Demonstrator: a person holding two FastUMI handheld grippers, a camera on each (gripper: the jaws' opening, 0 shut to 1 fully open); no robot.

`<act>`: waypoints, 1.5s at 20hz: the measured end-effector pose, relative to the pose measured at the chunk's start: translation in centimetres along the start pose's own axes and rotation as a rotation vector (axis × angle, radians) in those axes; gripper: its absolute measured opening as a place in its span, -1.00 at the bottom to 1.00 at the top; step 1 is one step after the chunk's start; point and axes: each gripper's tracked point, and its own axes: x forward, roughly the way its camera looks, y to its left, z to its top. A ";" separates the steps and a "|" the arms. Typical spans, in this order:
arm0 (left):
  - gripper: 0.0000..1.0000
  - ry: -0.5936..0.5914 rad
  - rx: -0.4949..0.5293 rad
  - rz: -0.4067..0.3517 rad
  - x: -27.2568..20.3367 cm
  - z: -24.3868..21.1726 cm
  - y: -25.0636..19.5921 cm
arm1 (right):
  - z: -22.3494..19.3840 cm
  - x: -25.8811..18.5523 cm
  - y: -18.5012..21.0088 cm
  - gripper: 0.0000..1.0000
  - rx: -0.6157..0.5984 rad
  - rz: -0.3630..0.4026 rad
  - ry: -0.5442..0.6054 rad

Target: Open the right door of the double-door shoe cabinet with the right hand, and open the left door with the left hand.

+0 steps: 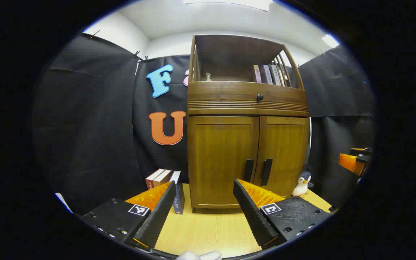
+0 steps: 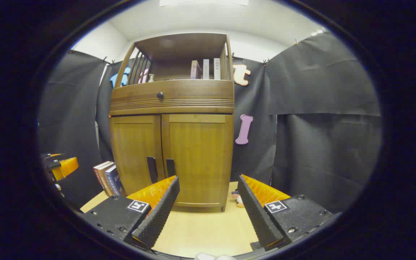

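A brown wooden shoe cabinet (image 1: pixel 246 104) (image 2: pixel 172 104) stands on a light wooden floor, both doors closed. The left door (image 1: pixel 222 159) (image 2: pixel 134 151) and right door (image 1: pixel 284 151) (image 2: pixel 199 155) each carry a black vertical handle (image 1: pixel 248 169) (image 1: pixel 266 172) (image 2: pixel 152 169) (image 2: pixel 170 167) at the middle seam. My left gripper (image 1: pixel 204 185) is open, some way in front of the left door. My right gripper (image 2: pixel 208 180) is open before the right door. The right gripper (image 1: pixel 354 162) also shows at the right edge of the left gripper view, the left gripper (image 2: pixel 61 167) at the left edge of the right gripper view.
Several books (image 1: pixel 164 184) (image 2: pixel 107 178) stand on the floor left of the cabinet. A small penguin toy (image 1: pixel 302 184) (image 2: pixel 237 198) sits at its right foot. Above the doors are a drawer with a round knob (image 1: pixel 260 96) (image 2: pixel 160 95) and a shelf with books (image 1: pixel 267 74).
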 end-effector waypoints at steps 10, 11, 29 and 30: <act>0.92 -0.001 0.028 -0.023 0.4 0.2 1.0 | 0.2 0.0 2.0 1.00 -0.021 -0.006 0.010; 0.92 0.001 0.028 -0.023 0.4 0.2 1.0 | 0.2 0.1 2.0 1.00 -0.021 -0.007 0.014; 0.92 0.016 0.066 0.022 0.3 1.6 -0.7 | -2.2 10.9 4.6 1.00 -0.018 0.052 0.035; 0.92 0.014 0.068 0.026 0.4 1.6 -1.0 | -2.4 12.0 5.0 1.00 -0.014 0.061 0.037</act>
